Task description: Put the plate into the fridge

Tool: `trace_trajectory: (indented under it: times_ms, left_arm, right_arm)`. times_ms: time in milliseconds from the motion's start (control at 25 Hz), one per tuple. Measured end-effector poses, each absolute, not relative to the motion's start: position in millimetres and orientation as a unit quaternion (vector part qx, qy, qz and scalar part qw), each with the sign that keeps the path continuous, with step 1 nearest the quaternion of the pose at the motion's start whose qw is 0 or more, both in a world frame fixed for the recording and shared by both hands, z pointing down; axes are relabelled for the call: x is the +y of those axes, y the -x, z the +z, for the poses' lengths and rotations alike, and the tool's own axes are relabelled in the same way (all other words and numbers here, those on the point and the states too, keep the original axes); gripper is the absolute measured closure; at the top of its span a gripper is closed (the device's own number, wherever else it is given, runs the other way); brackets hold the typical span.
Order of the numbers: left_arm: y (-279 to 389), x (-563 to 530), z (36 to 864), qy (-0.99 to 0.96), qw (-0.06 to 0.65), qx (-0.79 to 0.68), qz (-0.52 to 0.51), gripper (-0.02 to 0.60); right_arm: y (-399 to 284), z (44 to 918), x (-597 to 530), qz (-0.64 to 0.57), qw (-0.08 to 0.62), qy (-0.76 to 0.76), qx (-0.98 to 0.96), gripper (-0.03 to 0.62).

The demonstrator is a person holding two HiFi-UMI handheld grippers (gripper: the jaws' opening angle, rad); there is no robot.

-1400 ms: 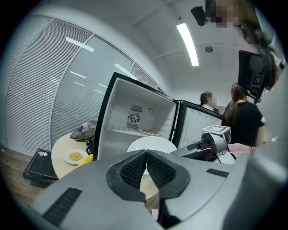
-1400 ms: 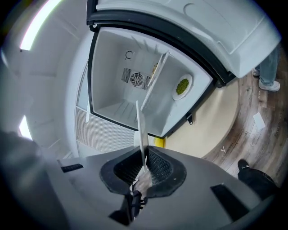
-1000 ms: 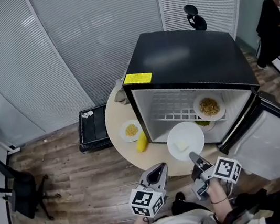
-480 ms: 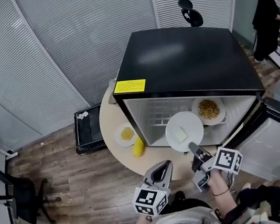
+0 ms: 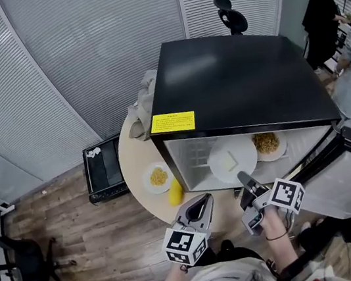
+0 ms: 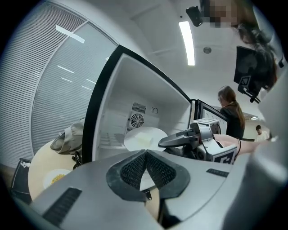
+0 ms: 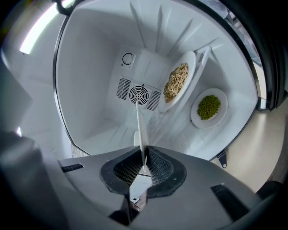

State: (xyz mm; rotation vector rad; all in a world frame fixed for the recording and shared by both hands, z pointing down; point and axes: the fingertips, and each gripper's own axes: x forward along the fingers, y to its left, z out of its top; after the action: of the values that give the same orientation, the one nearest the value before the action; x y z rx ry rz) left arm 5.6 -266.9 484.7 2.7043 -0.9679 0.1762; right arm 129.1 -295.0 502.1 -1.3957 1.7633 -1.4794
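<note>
Plate (image 5: 232, 159) sits clamped by its rim in right gripper (image 5: 241, 177), within open fridge (image 5: 239, 82) mouth; left gripper (image 5: 205, 199) jaws are together, empty.

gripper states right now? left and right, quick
Left gripper: closed, holding nothing.
Right gripper: closed on the rim of the plate.

The fridge (image 5: 239, 82) has a smooth, faintly glossy black top and white plastic lining, the plate (image 5: 220, 165) looks glossy white, and the lower-left floor (image 5: 81, 252) shows matt wood planks.
</note>
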Motion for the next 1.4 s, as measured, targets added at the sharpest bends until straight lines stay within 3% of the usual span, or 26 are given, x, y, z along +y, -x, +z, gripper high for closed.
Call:
trace_trajectory:
  times_ms: [560, 1400]
  left_arm:
    - [-7.9, -293.7, 484.8, -0.954, 0.123, -0.264, 0.067, 0.571]
    - [-1.5, -304.4, 489.6, -0.956, 0.129, -0.255, 0.071, 0.571]
  right_arm:
    - [-117.5, 501.0, -337.0, -0.515, 0.240, 0.547, 0.615, 0.566]
    - [-114.3, 492.0, -378.6, -0.419, 0.124, 0.608, 0.663, 0.517]
